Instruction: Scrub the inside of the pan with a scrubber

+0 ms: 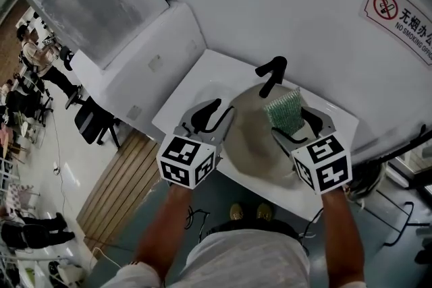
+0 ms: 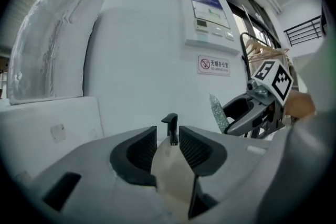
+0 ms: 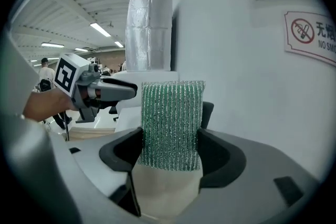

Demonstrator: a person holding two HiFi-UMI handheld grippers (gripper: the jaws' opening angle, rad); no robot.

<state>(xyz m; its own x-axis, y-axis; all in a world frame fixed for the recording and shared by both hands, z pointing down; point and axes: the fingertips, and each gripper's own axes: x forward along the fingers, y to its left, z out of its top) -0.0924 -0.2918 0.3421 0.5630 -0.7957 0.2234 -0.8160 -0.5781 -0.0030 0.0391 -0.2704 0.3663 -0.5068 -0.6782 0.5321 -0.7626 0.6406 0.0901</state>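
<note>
Right hand-held gripper (image 3: 170,140) pinches the green scrubber (image 3: 171,118) upright; my left hand-held gripper (image 2: 168,139) stands spread near the beige pan (image 1: 253,138).

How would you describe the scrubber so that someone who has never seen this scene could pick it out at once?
Find the white table by the wall, with the beige pan on it. Over the pan's right side, the right gripper clamps the scrubber upright in its tongs. It is a flat, glittery green mesh pad, the only green thing above the table.
</note>
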